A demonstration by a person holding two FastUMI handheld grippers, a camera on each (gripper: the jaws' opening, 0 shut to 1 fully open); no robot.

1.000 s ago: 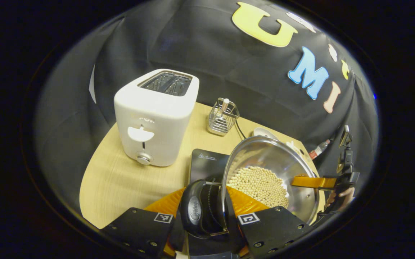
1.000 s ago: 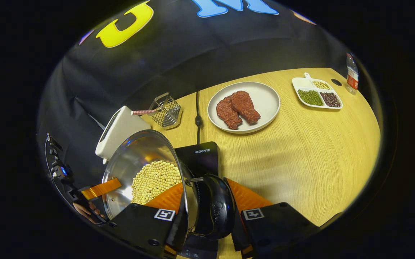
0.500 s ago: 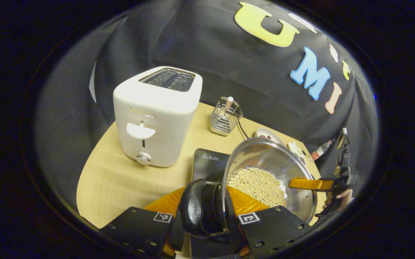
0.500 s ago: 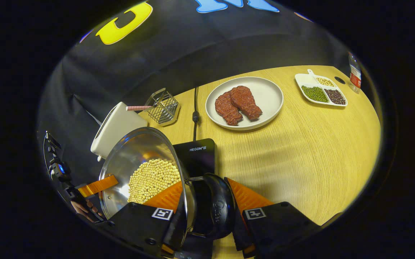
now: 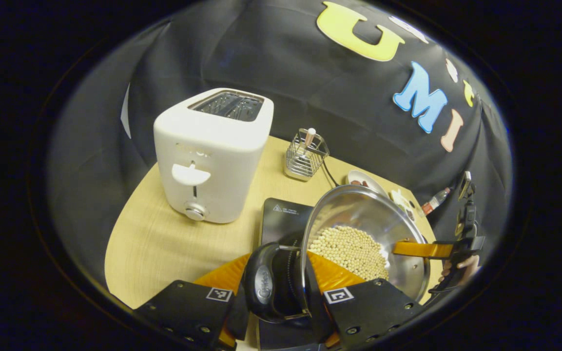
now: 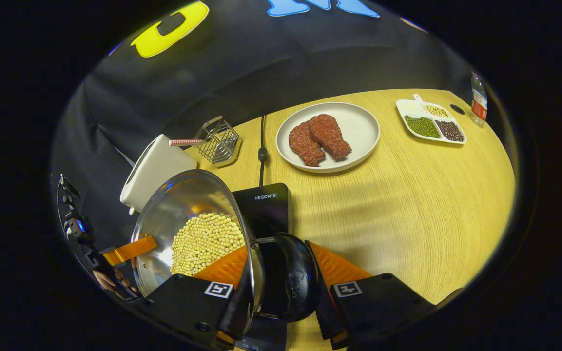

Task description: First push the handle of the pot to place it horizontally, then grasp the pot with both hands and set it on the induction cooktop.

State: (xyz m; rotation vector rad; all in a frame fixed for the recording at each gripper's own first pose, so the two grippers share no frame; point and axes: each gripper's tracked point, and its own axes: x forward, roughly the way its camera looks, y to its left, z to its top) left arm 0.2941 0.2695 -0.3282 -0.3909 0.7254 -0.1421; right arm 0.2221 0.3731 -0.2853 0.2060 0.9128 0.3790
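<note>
Two-handed carry in progress: the left gripper (image 5: 281, 292) and right gripper (image 6: 283, 297) each have jaws pinching a side handle of the pot (image 6: 188, 229), held above the induction cooktop (image 6: 268, 207). Next, presumably, a level, centred lowering.

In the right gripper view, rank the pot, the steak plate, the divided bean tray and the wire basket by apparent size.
1. pot, nearest the camera, so its lead is exaggerated
2. steak plate
3. divided bean tray
4. wire basket, close to the tray, order unsure
</note>
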